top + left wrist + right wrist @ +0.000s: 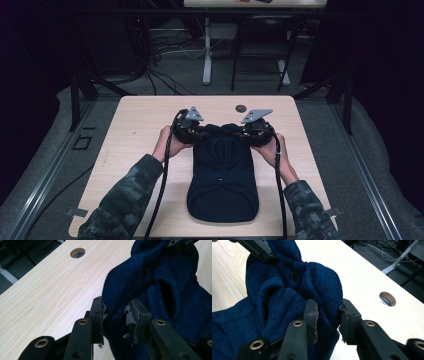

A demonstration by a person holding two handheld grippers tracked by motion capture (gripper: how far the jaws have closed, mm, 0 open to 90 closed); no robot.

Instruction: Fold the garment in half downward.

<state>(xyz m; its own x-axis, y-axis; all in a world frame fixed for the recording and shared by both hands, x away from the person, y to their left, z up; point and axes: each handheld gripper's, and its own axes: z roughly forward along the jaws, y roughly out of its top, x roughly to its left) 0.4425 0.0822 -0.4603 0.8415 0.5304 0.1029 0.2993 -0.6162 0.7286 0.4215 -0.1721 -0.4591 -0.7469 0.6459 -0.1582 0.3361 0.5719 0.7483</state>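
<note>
I have both far corners of the hat (222, 175) pinched, left tongs (116, 315) and right tongs (329, 315) each clamped on knit. The grip looks done; the fold toward me, over the surface (140, 125), remains.

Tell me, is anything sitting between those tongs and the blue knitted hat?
Nothing visible does. The left tongs and the right tongs are each already clamped on a bunched fold at the far end of the knitted hat, with only fabric between their jaws. The table around it is bare wood.
</note>
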